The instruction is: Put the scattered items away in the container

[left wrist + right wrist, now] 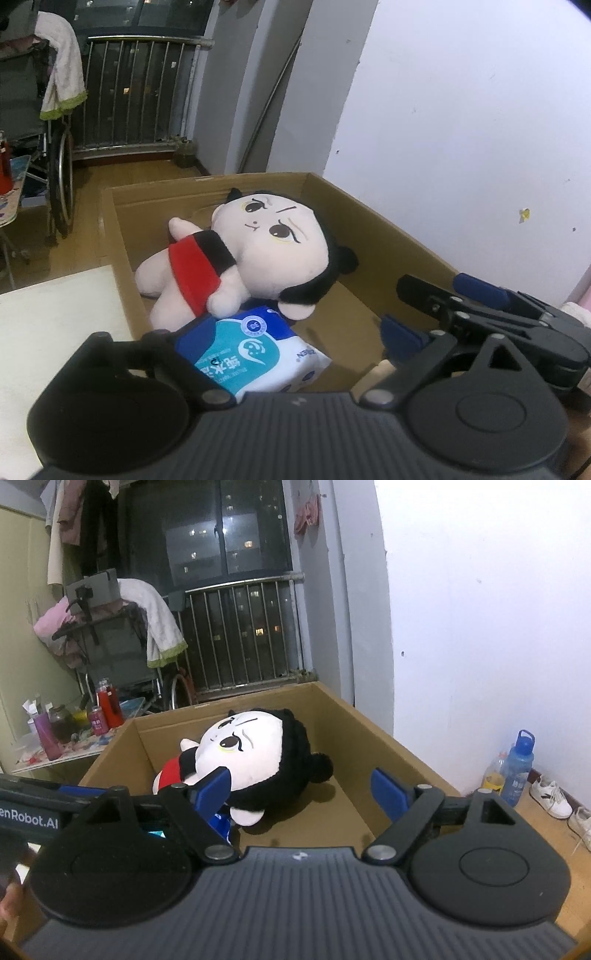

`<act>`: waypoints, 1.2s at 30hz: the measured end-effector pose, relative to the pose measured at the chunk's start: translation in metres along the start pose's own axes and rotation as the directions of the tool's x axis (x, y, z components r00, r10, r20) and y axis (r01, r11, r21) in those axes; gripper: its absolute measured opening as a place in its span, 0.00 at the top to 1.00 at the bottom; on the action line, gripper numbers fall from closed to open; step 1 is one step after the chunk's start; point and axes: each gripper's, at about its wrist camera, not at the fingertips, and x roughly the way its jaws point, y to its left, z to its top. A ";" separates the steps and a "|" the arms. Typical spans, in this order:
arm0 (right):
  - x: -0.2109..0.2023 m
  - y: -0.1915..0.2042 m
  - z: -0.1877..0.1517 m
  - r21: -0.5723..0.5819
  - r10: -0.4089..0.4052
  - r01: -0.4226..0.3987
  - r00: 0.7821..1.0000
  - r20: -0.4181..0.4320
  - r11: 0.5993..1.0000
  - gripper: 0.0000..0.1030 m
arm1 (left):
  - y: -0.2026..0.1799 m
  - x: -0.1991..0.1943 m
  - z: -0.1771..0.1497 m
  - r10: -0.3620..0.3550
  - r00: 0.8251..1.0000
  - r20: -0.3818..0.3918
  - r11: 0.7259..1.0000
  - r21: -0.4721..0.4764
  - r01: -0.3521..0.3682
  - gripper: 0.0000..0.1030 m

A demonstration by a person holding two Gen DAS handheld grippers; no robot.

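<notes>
Box: the cardboard box (388, 236) sits open-topped by the white wall, both grippers hanging over its near edge.
Doll: the plush doll (243, 258) lies on its side on the box floor, head toward the far right wall, red shirt toward the left.
Pack: the tissue pack (251, 354) is in the box too, touching the doll's lower arm, right in front of the left gripper.
How the pack handles: looks light, soft and squashy in a slick plastic wrap; my call is to pinch it across the short sides, since a flat face would likely slide.
How the doll handles: light and floppy; the body or a limb gives a better hold than the big round head.
Left gripper: the left gripper (291, 343) has its jaws spread wide; the pack sits against its left finger, unclamped as far as I can tell.
Right gripper: the right gripper (301, 790) is wide apart as well, blue pads (386, 792) hovering above the doll, holding nothing.
</notes>
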 end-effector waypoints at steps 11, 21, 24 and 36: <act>0.004 0.003 0.001 -0.010 0.011 -0.011 1.000 -0.020 1.000 0.19 | 0.001 0.002 0.001 -0.013 1.000 -0.021 1.000 0.016 0.013 0.01; 0.002 0.004 -0.001 -0.013 0.010 -0.011 1.000 -0.012 1.000 0.19 | -0.001 -0.001 0.000 0.017 1.000 -0.019 0.999 0.032 -0.016 0.00; 0.002 0.004 -0.001 -0.014 0.016 -0.016 1.000 -0.015 1.000 0.19 | 0.000 -0.002 0.000 0.029 0.999 -0.016 0.999 0.026 -0.028 0.00; 0.001 0.004 -0.001 -0.021 0.017 -0.017 1.000 -0.006 1.000 0.19 | 0.001 -0.004 0.001 0.022 1.000 -0.014 0.999 0.027 -0.022 0.00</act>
